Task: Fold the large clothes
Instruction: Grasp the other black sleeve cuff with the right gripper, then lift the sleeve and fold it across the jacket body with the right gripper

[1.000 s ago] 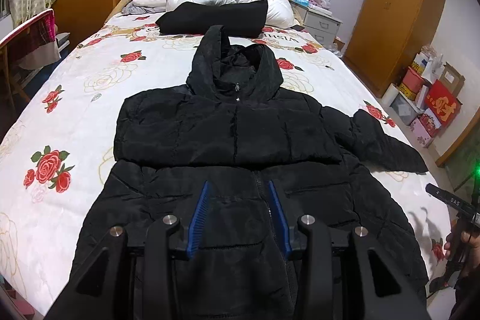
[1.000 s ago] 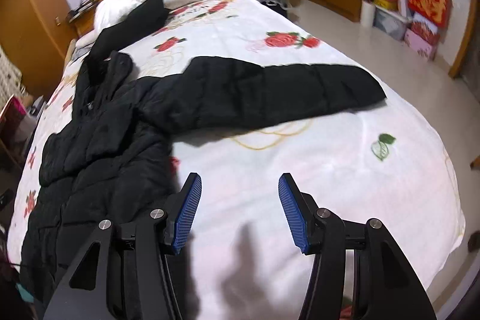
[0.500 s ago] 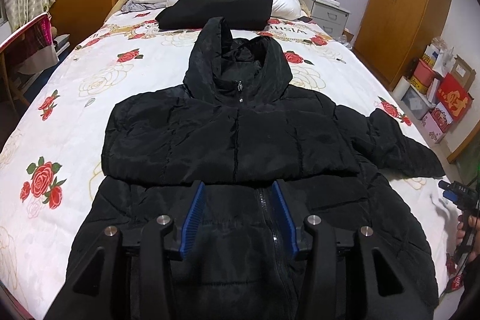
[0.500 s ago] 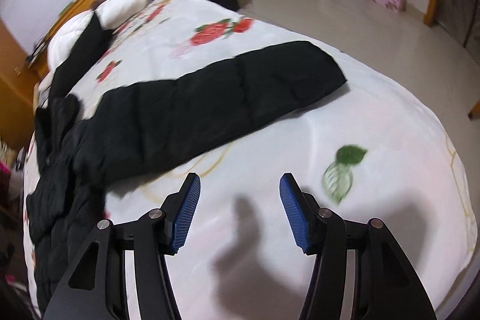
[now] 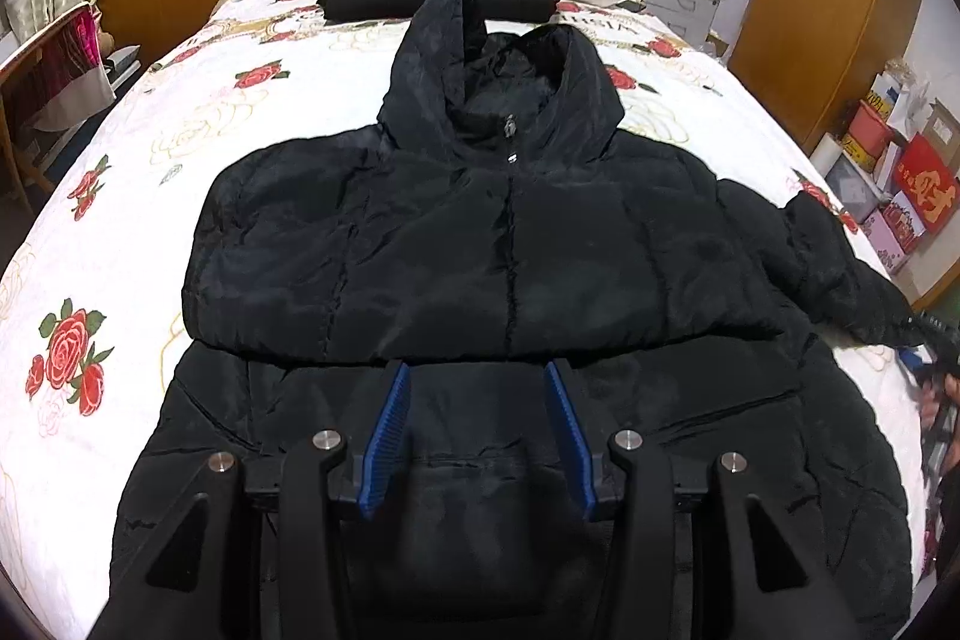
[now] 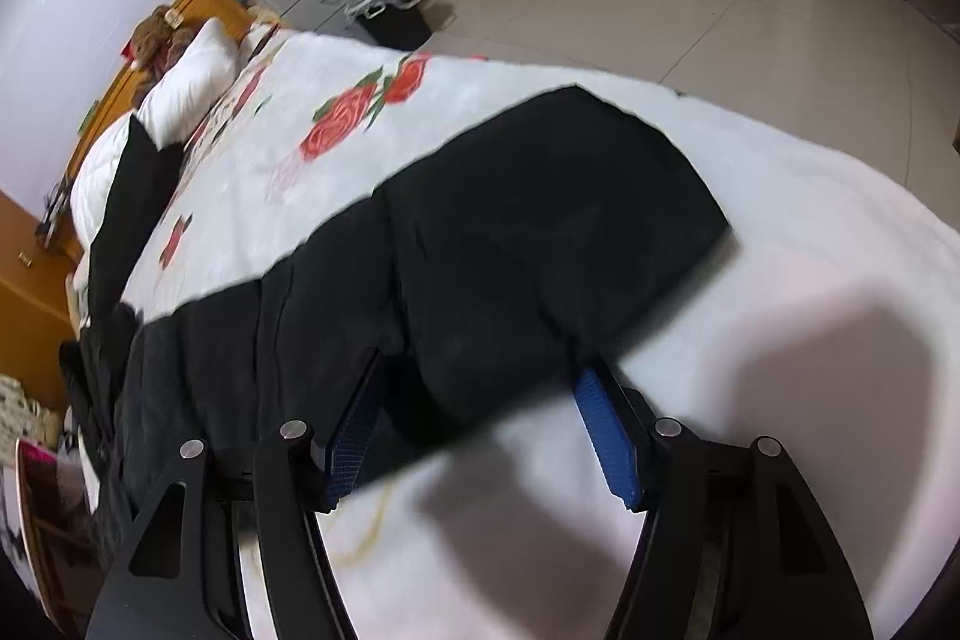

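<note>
The black padded jacket lay face up along the middle of the bed, hood toward the pillows, with one sleeve already folded across the chest and the other sleeve stretched out sideways toward the bed's edge. The left gripper hovered over the jacket's lower front with its jaws wide apart, holding nothing. The right gripper was down at the outstretched sleeve, jaws also wide, the padded cloth lying between the blue pads near the cuff end (the picture was blurred, so actual contact could not be told). The step in hand seemed to be taking up this second sleeve; the next move would call for closing on the cloth and carrying it over the chest
</note>
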Tool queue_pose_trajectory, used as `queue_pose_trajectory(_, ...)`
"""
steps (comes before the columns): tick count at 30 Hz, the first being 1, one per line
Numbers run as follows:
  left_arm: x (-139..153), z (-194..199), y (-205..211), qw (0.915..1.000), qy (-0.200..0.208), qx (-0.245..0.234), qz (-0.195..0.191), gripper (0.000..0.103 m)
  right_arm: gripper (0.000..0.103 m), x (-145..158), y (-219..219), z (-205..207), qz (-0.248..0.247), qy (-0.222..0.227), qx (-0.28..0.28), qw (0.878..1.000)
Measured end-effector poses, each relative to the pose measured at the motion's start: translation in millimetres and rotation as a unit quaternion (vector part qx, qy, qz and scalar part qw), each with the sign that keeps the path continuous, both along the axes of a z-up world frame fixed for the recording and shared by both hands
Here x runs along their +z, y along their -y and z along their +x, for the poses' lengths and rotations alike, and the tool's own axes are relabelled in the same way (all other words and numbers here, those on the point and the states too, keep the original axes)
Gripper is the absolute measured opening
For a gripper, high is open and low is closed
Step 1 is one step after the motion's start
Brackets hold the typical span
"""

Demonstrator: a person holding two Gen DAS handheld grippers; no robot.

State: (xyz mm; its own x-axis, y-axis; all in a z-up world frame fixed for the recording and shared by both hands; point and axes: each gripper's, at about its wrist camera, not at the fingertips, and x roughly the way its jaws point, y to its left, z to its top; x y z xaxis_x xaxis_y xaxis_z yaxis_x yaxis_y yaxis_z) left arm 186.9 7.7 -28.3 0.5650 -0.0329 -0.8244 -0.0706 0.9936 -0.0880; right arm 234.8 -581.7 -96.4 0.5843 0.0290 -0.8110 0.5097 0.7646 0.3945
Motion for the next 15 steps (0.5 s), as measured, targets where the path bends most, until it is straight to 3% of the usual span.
queue_pose_trajectory(3, -6, 1, -5, 1.0000, -0.005, 0.004, -0.003, 0.048, 0.063, 0, 0, 10, -0.009, -0.005, -0.003, 1.000)
queue_pose_trajectory(4, -7, 1, -6, 1.0000, -0.007, 0.006, -0.004, 0.048, 0.050, 1, 0, 13, -0.016, -0.010, -0.005, 1.000)
queue_pose_trajectory(5, -8, 1, -7, 0.9999, -0.007, 0.007, -0.005, 0.048, 0.028, 2, 0, 15, -0.020, -0.013, -0.005, 1.000)
queue_pose_trajectory(8, -7, 0, -11, 0.9999, -0.007, 0.011, -0.008, 0.048, 0.010, 11, -1, 16, -0.021, -0.010, -0.004, 1.000)
queue_pose_trajectory(15, 6, -10, -21, 0.9997, 0.006, 0.020, -0.009, 0.048, 0.008, 93, -43, 7, -0.077, 0.054, 0.051, 0.994)
